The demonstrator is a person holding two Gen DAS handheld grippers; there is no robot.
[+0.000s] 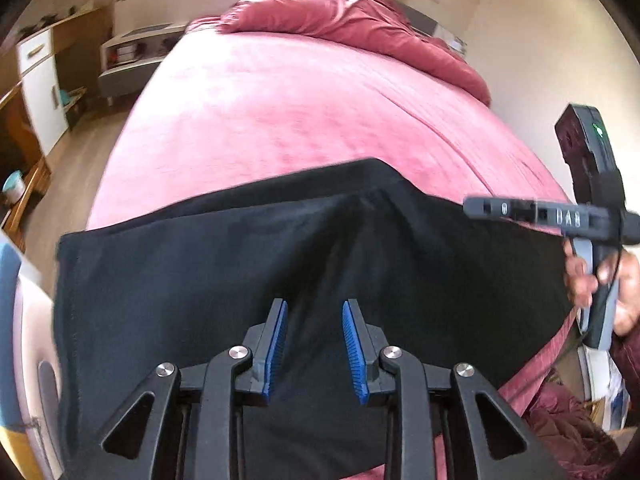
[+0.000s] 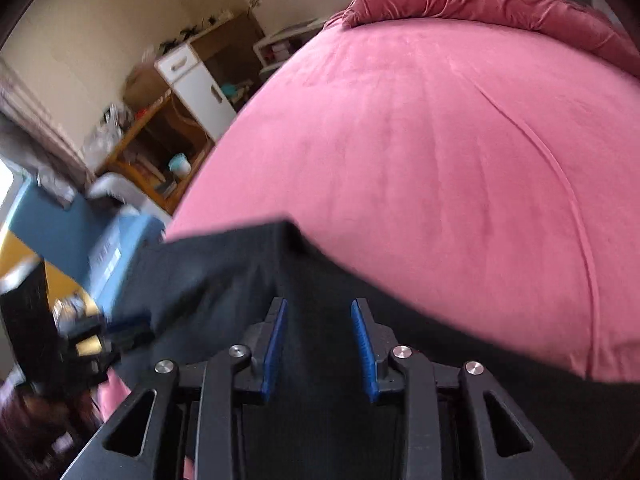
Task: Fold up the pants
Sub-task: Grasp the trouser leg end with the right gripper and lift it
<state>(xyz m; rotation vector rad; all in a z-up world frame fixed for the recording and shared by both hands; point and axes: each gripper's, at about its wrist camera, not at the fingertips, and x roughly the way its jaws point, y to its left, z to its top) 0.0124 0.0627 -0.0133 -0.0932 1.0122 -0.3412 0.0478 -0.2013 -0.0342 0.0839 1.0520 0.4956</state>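
The black pants (image 1: 248,264) lie folded across the near edge of the pink bed (image 1: 288,120). My left gripper (image 1: 314,308) is open above the pants, blue pads apart, holding nothing. My right gripper shows at the right edge of the left wrist view (image 1: 472,205), held by a hand above the pants' right end. In the right wrist view the right gripper (image 2: 319,308) is open over the pants (image 2: 224,280), near a folded corner, with nothing between its pads. The left gripper shows blurred at the lower left of that view (image 2: 92,344).
A crumpled red duvet (image 1: 344,16) lies at the head of the bed. White cupboards and wooden shelves (image 1: 40,76) stand along the wall to the left. A blue and white object (image 2: 116,240) sits beside the bed's left edge.
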